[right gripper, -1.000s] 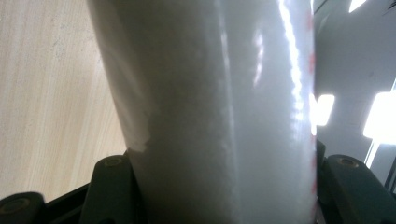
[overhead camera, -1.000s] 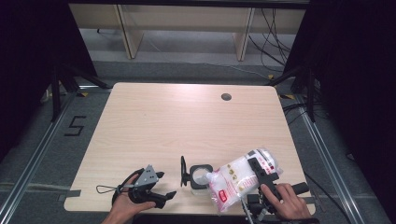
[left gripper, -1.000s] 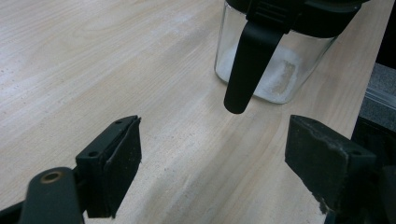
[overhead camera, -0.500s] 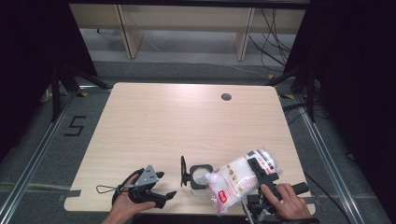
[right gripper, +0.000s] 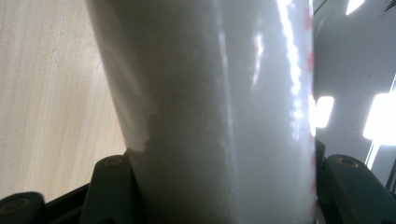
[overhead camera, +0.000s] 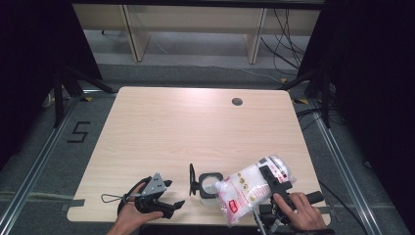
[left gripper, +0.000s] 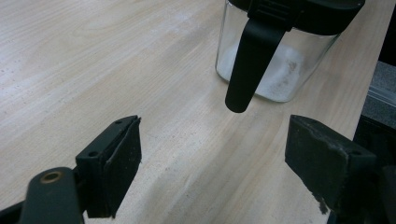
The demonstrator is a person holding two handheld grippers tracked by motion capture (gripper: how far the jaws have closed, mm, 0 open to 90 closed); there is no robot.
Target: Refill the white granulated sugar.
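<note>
Bag (overhead camera: 252, 188) of white grains lies tilted in the right gripper (overhead camera: 272, 180), its lower corner with a red label toward the table's near edge and its upper end raised toward the right. The jaws clamp it from both sides; in the right gripper view the bag (right gripper: 219, 112) rises straight between them, pressed against each. The bag's left end sits at the rim of the jar (overhead camera: 208, 183), a small clear glass jar with a black collar that stands near the table's front edge, between the two grippers. The jar's black lid (overhead camera: 193, 178) stands swung open on its left side. In the left gripper view the jar (left gripper: 275, 60) holds a thin layer of white grains at its bottom, and a black clasp (left gripper: 252, 60) hangs down its front.

Left gripper (overhead camera: 164, 196) rests low by the near edge, left of the jar and apart from it, jaws spread wide with nothing between them; bare wood shows between the pads.

Table (overhead camera: 186, 127) is bare across its whole middle and far half, with just a round cable hole (overhead camera: 237, 102) near the far right corner. All the work crowds the front edge, and the right hand (overhead camera: 298, 213) reaches past that edge. Right of the bag a narrow strip of wood remains before the table's side edge.
</note>
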